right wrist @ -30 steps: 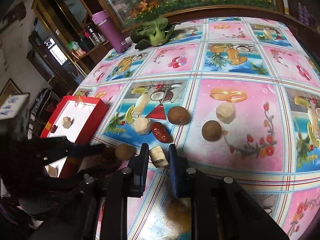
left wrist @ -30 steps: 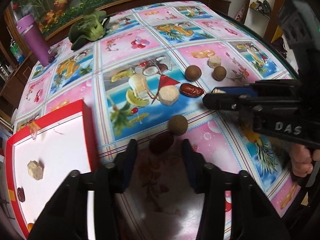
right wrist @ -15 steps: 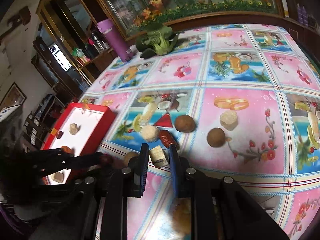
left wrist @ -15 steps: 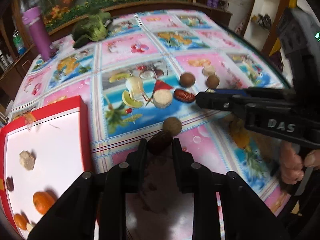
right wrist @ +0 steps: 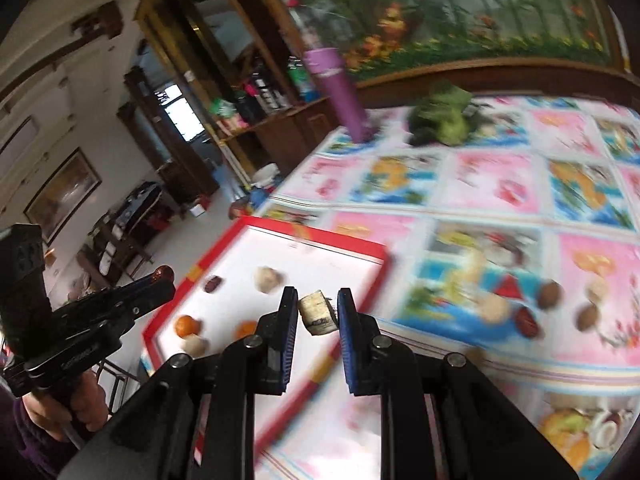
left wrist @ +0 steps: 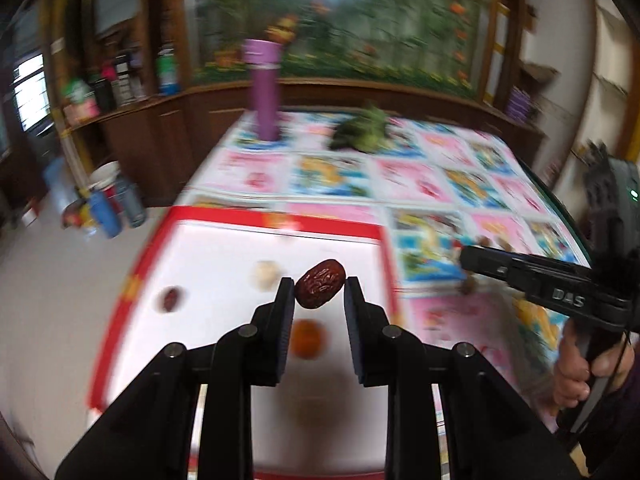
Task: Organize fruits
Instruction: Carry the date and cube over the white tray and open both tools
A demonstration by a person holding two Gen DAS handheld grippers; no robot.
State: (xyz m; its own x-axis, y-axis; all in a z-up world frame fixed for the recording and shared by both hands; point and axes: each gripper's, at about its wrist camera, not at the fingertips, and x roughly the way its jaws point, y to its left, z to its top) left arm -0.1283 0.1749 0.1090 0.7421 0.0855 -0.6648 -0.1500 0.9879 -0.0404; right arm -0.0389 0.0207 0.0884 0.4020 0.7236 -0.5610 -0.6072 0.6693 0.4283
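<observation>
Now both tongs grip fruit above the red tray point(left wrist: 276, 213): left tongs point(left wrist: 319, 285) clamped on a red date point(left wrist: 320, 283) at frame centre, right tongs point(right wrist: 317, 313) on a pale chunk point(right wrist: 317, 313).

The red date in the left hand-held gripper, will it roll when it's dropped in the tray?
Probably only a little: the red date looks oval and wrinkled, so it should wobble, not run. It likely weighs little. The red tray has a raised rim that should stop it.

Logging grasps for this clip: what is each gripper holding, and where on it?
Left gripper: red date, pinched at its two ends. Right gripper: pale cut chunk, gripped on opposite sides.
</observation>
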